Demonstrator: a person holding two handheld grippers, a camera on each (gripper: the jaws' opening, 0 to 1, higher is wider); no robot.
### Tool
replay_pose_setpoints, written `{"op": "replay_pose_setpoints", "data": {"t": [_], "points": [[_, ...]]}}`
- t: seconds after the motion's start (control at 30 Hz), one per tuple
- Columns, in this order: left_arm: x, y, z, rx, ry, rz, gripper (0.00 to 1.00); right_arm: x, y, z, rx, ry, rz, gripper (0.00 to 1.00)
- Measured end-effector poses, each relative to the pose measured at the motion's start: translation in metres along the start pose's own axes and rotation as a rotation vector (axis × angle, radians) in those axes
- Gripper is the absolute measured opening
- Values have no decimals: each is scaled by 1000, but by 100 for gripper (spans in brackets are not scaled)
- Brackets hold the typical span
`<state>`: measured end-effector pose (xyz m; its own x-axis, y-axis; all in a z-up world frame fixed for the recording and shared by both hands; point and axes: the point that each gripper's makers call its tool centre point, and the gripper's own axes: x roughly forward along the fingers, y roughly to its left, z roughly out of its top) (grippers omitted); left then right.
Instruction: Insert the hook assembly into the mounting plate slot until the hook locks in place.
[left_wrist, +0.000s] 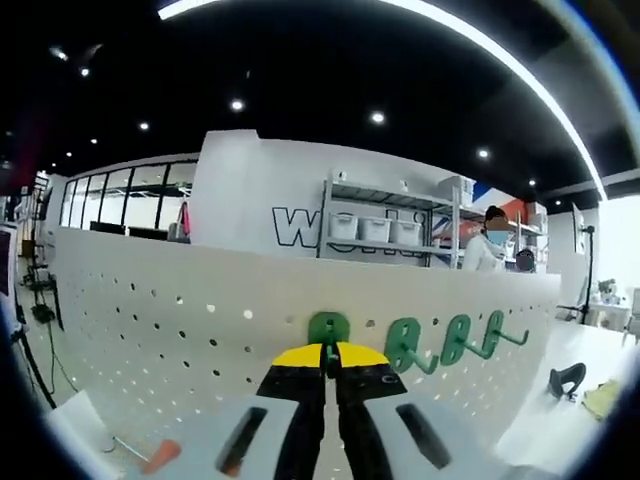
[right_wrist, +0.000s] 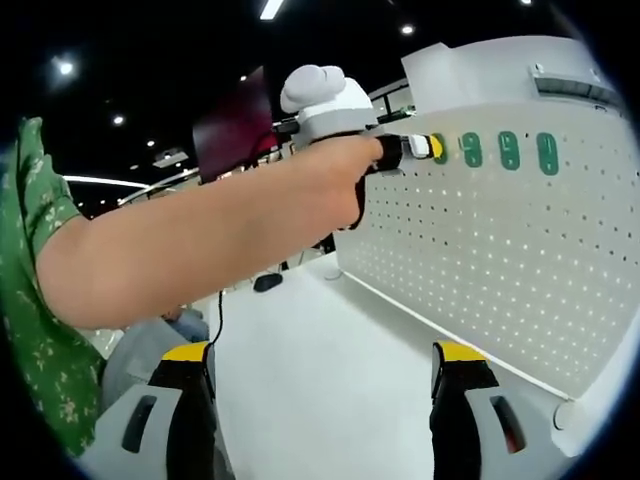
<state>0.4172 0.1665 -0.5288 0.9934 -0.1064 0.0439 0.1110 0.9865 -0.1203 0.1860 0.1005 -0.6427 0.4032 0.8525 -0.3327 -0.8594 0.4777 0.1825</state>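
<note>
Two hand-held grippers, one pinching a hook at the pegboard

The left hand-held gripper (left_wrist: 330, 352) has its yellow-tipped jaws pressed together on a green hook (left_wrist: 328, 327), held against the white pegboard (left_wrist: 180, 320). Three more green hooks (left_wrist: 455, 340) hang just beside it. The right hand-held gripper (right_wrist: 318, 372) is spread wide, holding nothing, above the white surface (right_wrist: 310, 350)

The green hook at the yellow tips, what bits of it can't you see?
- Left gripper view: the green plastic hook on the white pegboard; the closed left gripper covers its lower part.
- Right gripper view: the same hook is too small, half behind the left gripper.
</note>
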Motion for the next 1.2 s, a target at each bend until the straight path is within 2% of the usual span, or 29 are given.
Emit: {"op": "replay_pose_setpoints", "data": {"t": [0.03,0.13,0.23,0.3,0.4,0.5,0.7,0.83,0.9,0.97,1.2], "points": [[0,-1,0,-60,3,-21,1,0,-1,0,2,1,-1,91],[0,0,0,-32,28,-31,1,-1,-2,-2,3,5,-4,91],[0,1,0,-63,42,-42,1,1,-2,-2,3,6,-2,91],[0,-1,0,-53,42,-36,1,1,-1,0,2,0,0,91],[-2,-2,1,111,37,11,1,1,-1,2,1,-4,0,91],[-2,-4,0,135,35,28,2,-1,-2,1,3,-6,-6,91],[0,-3,4,250,50,70,2,-2,-4,-2,7,-1,-13,91],[1,-1,3,191,57,66,2,-2,-2,2,2,-9,-8,91],[1,0,5,204,49,70,2,-3,-2,3,5,-15,-8,91],[1,1,5,170,53,69,2,-4,-3,2,5,-11,-11,91],[-1,0,6,147,47,68,2,-5,-3,-1,6,-3,-10,90]]}}
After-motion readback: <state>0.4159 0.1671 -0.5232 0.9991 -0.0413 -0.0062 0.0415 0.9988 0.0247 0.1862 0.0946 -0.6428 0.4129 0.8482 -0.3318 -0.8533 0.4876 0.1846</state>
